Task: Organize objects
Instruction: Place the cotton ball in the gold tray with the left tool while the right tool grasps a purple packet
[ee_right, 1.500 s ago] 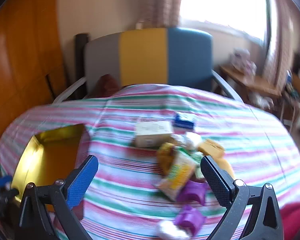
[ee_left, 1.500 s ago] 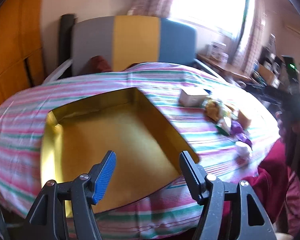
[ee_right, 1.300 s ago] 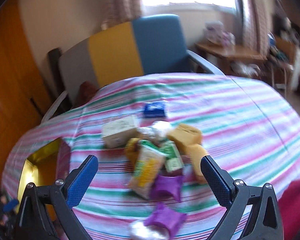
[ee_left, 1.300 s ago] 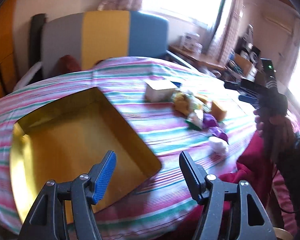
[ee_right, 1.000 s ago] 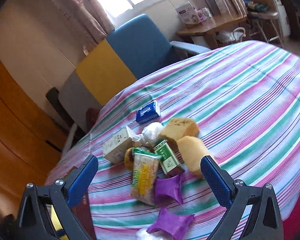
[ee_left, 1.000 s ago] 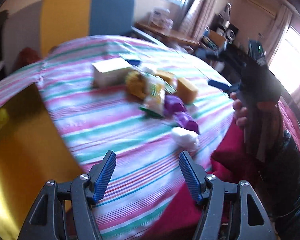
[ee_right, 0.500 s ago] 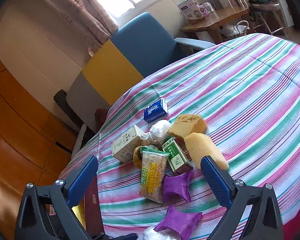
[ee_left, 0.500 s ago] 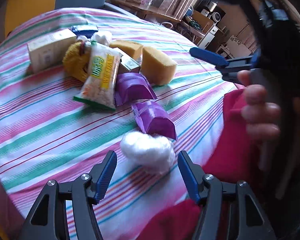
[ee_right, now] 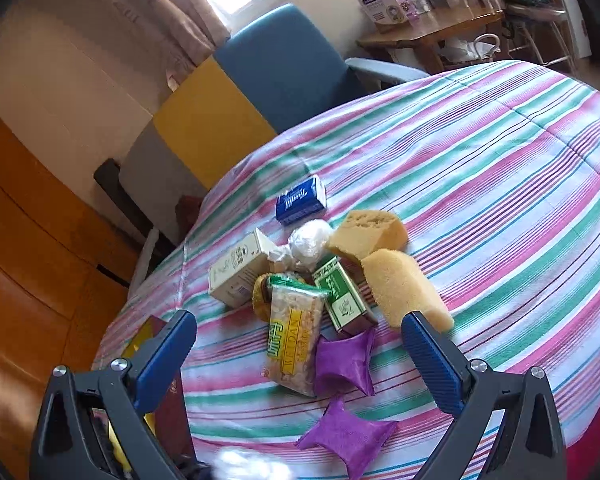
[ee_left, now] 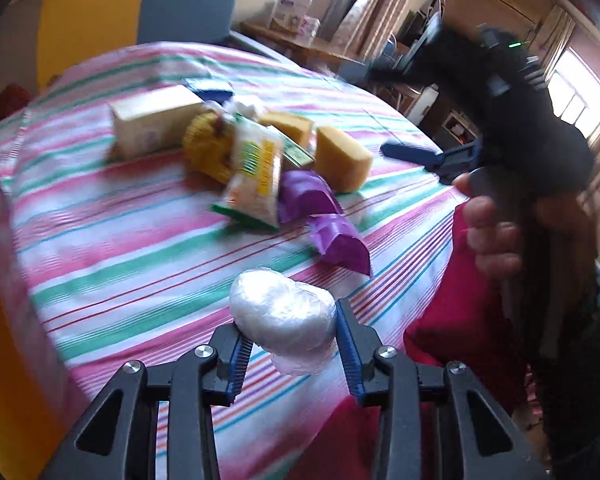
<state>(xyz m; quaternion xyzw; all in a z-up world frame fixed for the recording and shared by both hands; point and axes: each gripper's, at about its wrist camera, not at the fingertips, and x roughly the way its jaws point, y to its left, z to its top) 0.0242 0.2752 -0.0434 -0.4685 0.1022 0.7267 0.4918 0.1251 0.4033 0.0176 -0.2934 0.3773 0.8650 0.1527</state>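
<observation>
The left tongs [ee_left: 288,344] pointed steeply down, and their jaws had just been closing. The blue pads [ee_left: 238,354] now pressed on both sides of a white wrapped bundle [ee_left: 284,314], which sat between them. The right tongs [ee_right: 300,346] pointed down less steeply, with the jaws wide apart and nothing between the pads. In the left wrist view the right tongs showed blurred at the right side, held by the person's right hand [ee_left: 496,232], whose fingers curled around the handle. A dark sleeve covered the forearm below.
</observation>
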